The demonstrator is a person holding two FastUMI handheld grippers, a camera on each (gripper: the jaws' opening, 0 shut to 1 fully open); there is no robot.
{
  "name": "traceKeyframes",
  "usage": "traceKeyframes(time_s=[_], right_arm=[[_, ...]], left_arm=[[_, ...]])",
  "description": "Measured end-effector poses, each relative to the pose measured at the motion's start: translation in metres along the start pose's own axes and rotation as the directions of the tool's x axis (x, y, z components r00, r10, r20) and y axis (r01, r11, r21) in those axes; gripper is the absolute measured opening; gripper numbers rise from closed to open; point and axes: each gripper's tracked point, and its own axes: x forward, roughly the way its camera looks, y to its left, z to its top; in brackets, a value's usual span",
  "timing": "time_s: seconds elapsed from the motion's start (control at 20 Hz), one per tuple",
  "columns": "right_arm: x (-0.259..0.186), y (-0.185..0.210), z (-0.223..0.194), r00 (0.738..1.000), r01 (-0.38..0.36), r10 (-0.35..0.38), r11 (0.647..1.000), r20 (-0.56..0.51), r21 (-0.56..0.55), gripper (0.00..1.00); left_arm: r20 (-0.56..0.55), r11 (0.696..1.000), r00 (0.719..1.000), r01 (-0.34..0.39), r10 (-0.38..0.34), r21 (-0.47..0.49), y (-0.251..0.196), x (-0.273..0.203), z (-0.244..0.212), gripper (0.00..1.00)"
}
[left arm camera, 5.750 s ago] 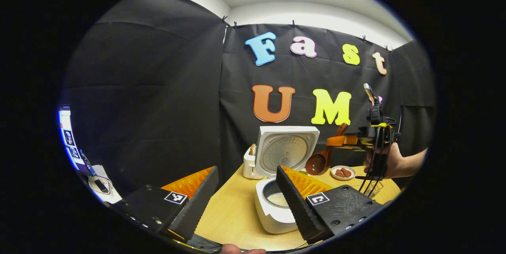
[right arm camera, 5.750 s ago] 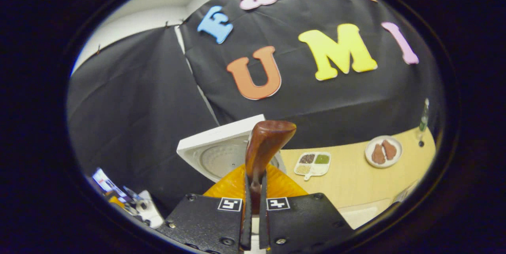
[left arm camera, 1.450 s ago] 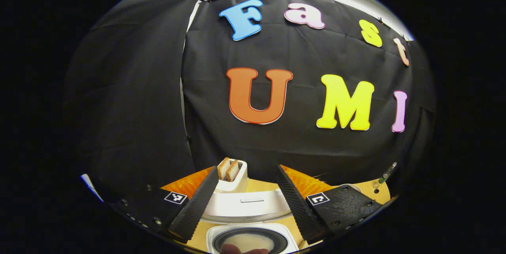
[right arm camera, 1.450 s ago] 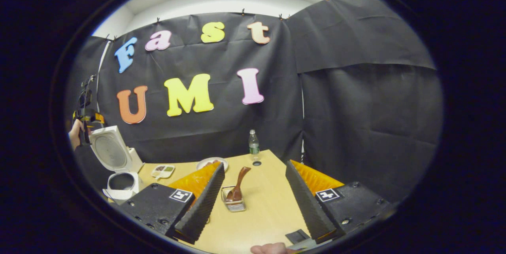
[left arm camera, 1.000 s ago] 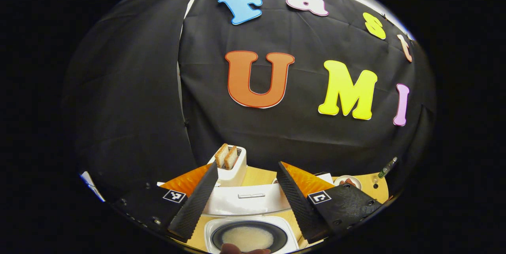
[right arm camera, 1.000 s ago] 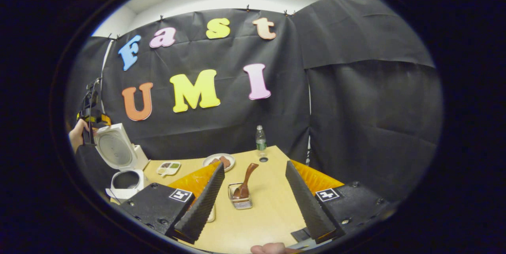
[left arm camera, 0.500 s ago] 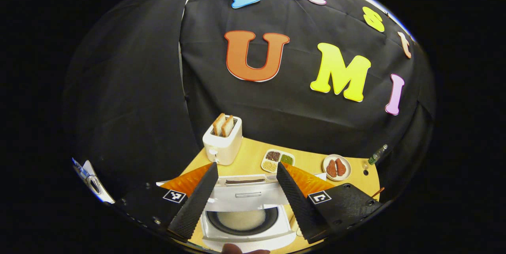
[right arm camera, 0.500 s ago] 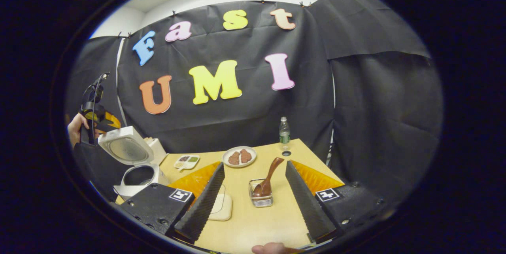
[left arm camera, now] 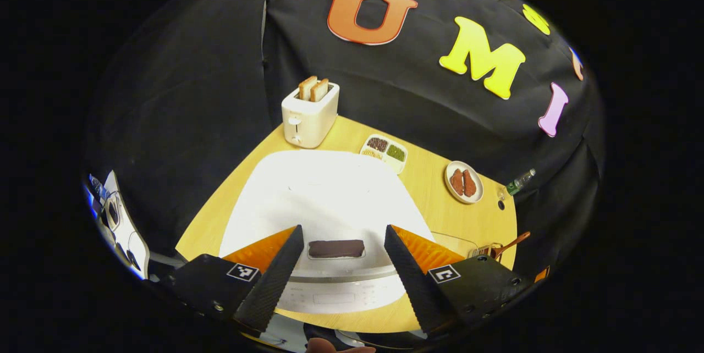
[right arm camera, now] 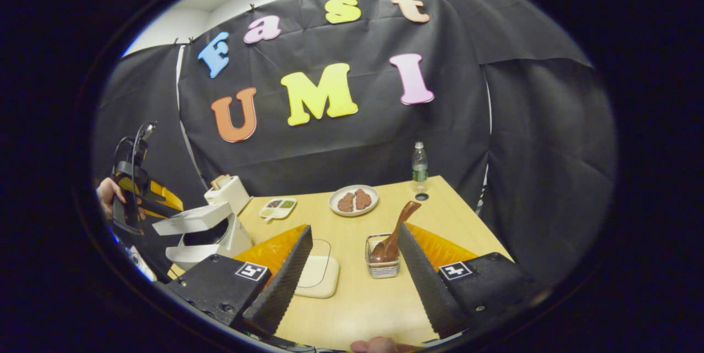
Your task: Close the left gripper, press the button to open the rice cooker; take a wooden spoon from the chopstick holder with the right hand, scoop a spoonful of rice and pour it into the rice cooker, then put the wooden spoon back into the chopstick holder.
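My left gripper: ribbed wedge fingers, dark flat housings with screws, small square black-and-white marker on each. My right gripper: same build. Far left in right gripper view, loose cables loop above left gripper.

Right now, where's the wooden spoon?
In the right gripper view, the wooden spoon stands tilted in the chopstick holder on the table, near the plate and bottle.

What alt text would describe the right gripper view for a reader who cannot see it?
The open right gripper hangs over a wooden table, facing a wire holder with a wooden spoon in it. Far left, the left gripper pushes the rice cooker lid down.
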Motion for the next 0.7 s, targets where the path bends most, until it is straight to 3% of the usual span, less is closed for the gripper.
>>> traceKeyframes(time_s=[0.4, 0.7], right_arm=[[0.008, -0.007, -0.006, 0.999, -0.028, 0.028, 0.999, -0.030, -0.016, 0.98], [0.023, -0.020, -0.004, 0.998, -0.046, 0.046, 0.999, -0.045, 0.021, 0.99]], left_arm=[[-0.162, 0.999, 0.986, -0.032, 0.030, -0.011, 0.008, 0.027, -0.033, 0.95], [-0.187, 0.997, 0.979, -0.082, 0.080, -0.004, 0.013, 0.035, -0.041, 0.96]])
